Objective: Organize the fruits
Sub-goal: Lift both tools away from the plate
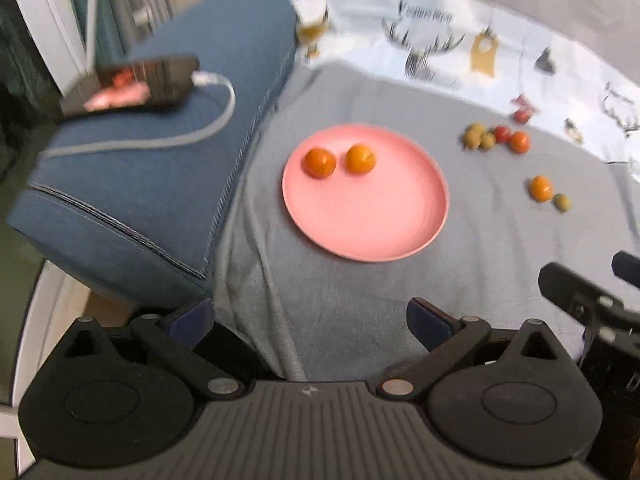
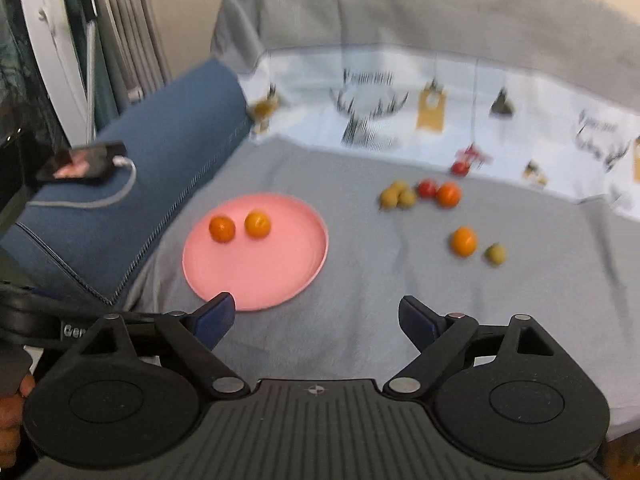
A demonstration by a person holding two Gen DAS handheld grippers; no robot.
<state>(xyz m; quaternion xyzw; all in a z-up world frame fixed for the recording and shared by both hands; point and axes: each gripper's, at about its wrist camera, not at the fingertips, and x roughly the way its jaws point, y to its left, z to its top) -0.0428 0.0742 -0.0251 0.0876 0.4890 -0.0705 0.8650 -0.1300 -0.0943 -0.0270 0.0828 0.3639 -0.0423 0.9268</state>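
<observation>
Right wrist view: two round orange fruits [image 2: 239, 227] sit side by side, just apart, on a flat pink round plate [image 2: 256, 272], toward its 11 o'clock rim. The plate lies on a grey blanket [image 2: 360, 320] spread over what looks like a bed. At 2 o'clock from the plate, a loose cluster of small yellow-green fruits [image 2: 397, 196], a small red fruit [image 2: 427, 188] and another orange fruit [image 2: 448, 195] lie close together on the blanket. Nearer, at 3 o'clock from the plate, a lone orange fruit [image 2: 463, 241] rests just beside a single green fruit [image 2: 495, 254]. The right gripper [image 2: 316, 314] hangs above the blanket with its blue-padded fingers spread wide and nothing between them; its left finger overlaps the plate's near rim in the picture.

In the left wrist view, the left gripper [image 1: 310, 314] is likewise spread apart and empty, at 6 o'clock from the plate [image 1: 360, 224]. At 9 o'clock from the plate stands a blue fabric cushion [image 1: 160, 160], carrying a dark smartphone [image 1: 132, 84] with a white cable [image 1: 216, 112] plugged in. Behind runs a white printed cloth [image 1: 440, 52].
</observation>
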